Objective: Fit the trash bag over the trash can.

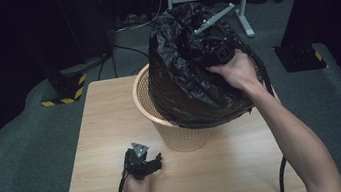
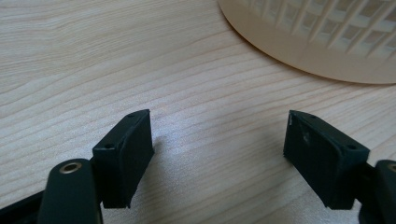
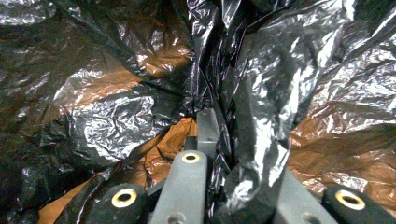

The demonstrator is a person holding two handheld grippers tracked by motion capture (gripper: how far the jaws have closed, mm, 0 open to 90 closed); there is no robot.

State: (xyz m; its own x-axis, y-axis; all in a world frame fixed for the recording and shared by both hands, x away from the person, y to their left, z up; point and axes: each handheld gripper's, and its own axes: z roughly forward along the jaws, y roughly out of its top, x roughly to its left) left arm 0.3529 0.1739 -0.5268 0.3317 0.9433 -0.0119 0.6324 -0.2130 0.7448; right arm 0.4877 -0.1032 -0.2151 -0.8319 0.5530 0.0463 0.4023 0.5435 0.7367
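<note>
Wooden table (image 1: 98, 136), black bag (image 1: 192, 83) pinched in right tongs (image 1: 215, 52)

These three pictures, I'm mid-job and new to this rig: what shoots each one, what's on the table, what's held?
A person holds a two-jaw claw in each hand. The high view looks down on the light wooden table. On it stands a beige perforated plastic basket with a crinkled black plastic bag partly in it. The other two pictures come from cameras on the claws. The left claw rests open above bare wood near the basket. The right claw is shut on a fold of the bag.
</note>
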